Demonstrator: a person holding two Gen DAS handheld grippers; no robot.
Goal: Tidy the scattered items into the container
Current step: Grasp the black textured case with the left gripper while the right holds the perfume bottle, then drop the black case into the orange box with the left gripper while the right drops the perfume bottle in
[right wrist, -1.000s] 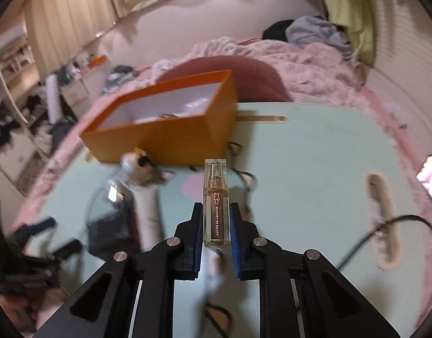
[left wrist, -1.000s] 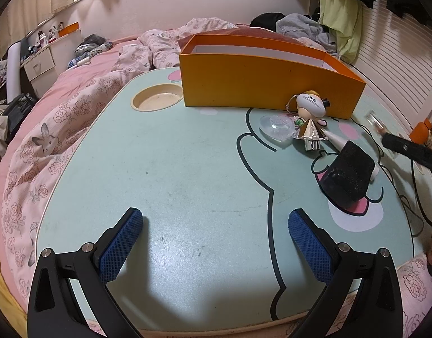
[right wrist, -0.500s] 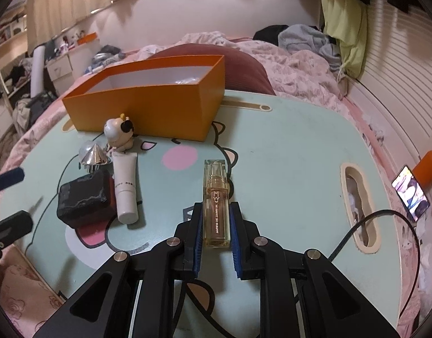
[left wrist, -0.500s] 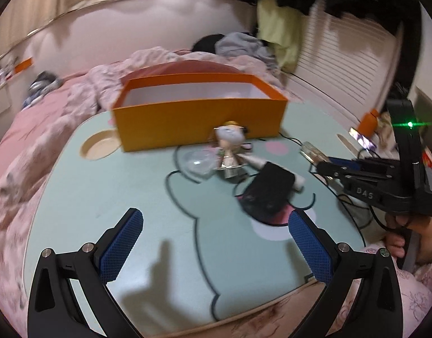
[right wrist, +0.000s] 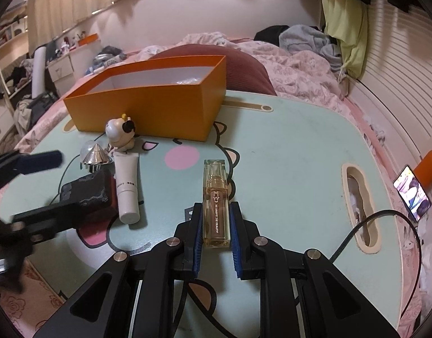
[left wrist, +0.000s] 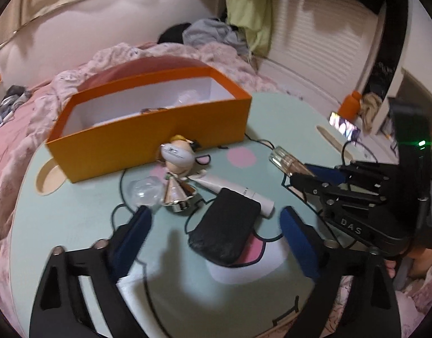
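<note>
- Blue pads of my left gripper (left wrist: pixel 216 233) are drawing together, with nothing pressed between them yet; the black pouch (left wrist: pixel 225 229) lies on the table just past the tips, roughly centred in the gap.
- A second ago that view showed mostly bare mint tabletop (left wrist: pixel 75 225), with the clutter off to the right. Now the pouch sits square ahead, so I read this as lining up for the next pick.
- The left hand points steeply down at the table and has rolled somewhat since then; its view is a little smeared.
- My right gripper (right wrist: pixel 216 225) stays clamped on the clear perfume bottle (right wrist: pixel 216 197), held lengthways along the fingers above the table, angled downward, barely shifted.
- Beside the pouch lies the white tube (right wrist: pixel 127 188), then the silver cone (left wrist: pixel 176 194), a clear bulb (left wrist: pixel 145 193) and the small cow figure (right wrist: pixel 120 132).
- Farthest, the orange box (right wrist: pixel 148 107) stands open near the table's back edge, a few things already inside. The bottle is not in it yet, so most of the tidying remains.
</note>
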